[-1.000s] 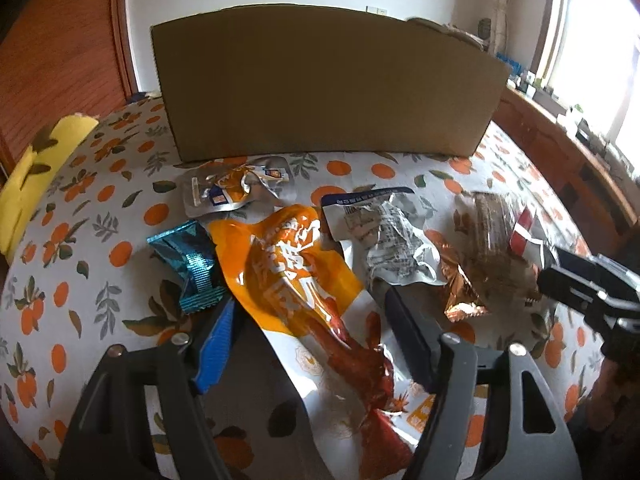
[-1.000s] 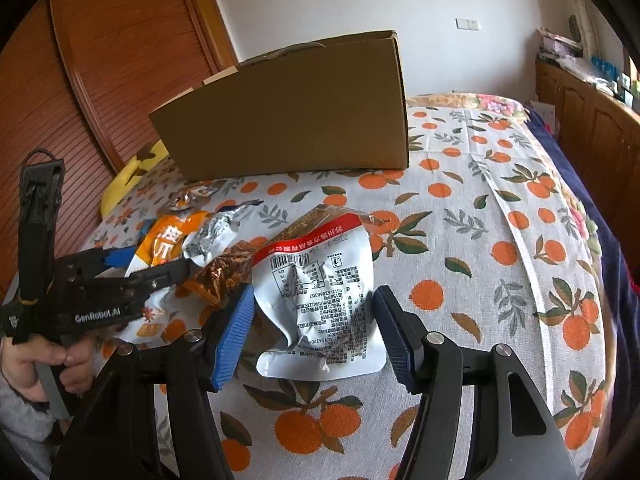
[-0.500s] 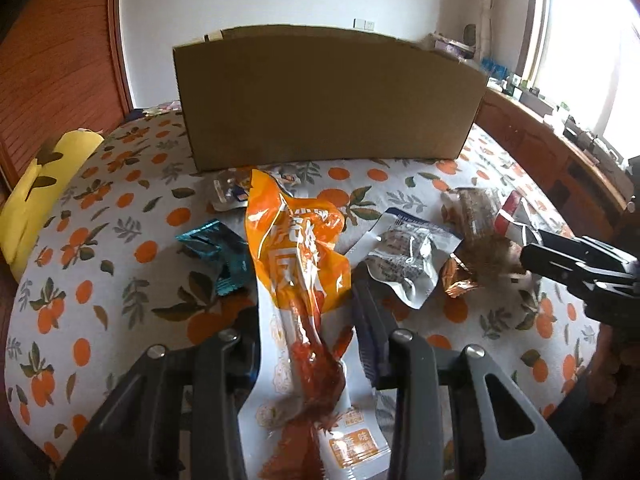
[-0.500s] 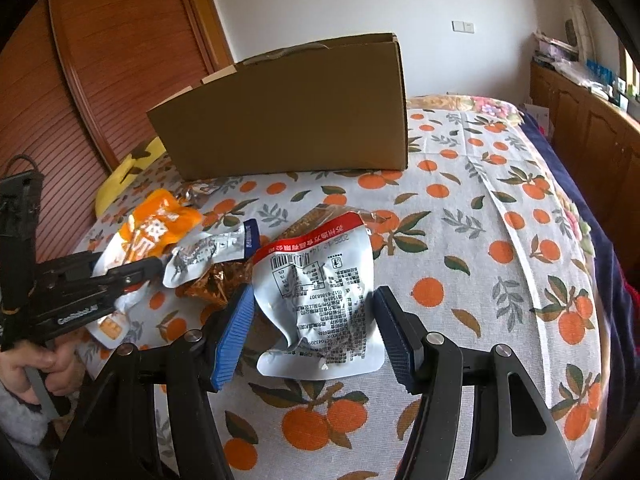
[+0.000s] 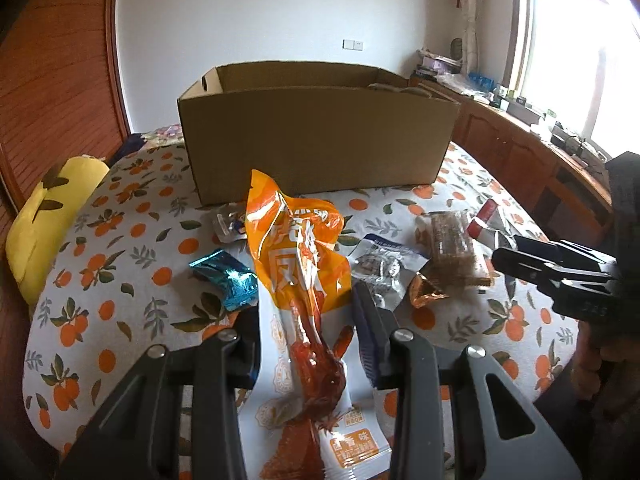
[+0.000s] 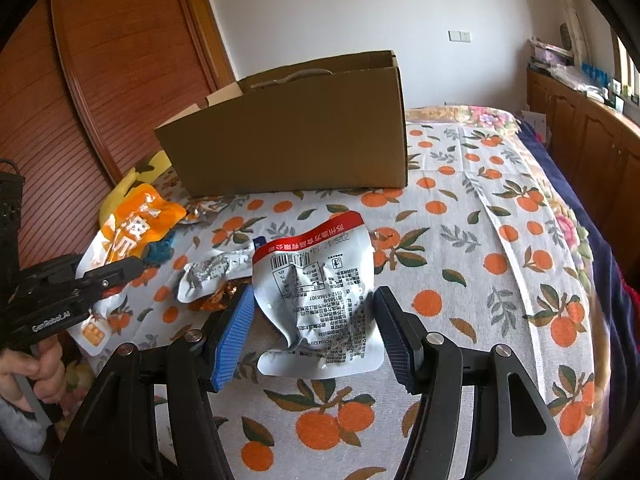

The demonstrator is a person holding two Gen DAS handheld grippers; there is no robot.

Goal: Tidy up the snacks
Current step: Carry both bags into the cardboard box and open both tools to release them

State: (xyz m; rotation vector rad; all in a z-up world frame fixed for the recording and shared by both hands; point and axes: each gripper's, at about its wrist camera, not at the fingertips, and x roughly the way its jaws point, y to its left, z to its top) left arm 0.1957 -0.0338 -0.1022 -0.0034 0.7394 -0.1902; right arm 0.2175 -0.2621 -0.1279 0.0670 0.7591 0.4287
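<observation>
Lifted since a second earlier, the orange snack packet (image 5: 298, 276) now stood upright off the orange-print bedcover (image 5: 120, 280), clamped between the fingers of the left hand-held gripper (image 5: 308, 340), in front of the open cardboard box (image 5: 316, 140). A teal wrapper (image 5: 226, 278) and a silver pouch (image 5: 376, 268) lay on the bedcover just beside it. The right hand-held gripper (image 6: 316, 332) had its jaws apart around a white barcode pouch (image 6: 324, 296), its pads not clearly touching

box (image 5: 320, 140) top open | packets (image 5: 384, 268) crowd its front
</observation>
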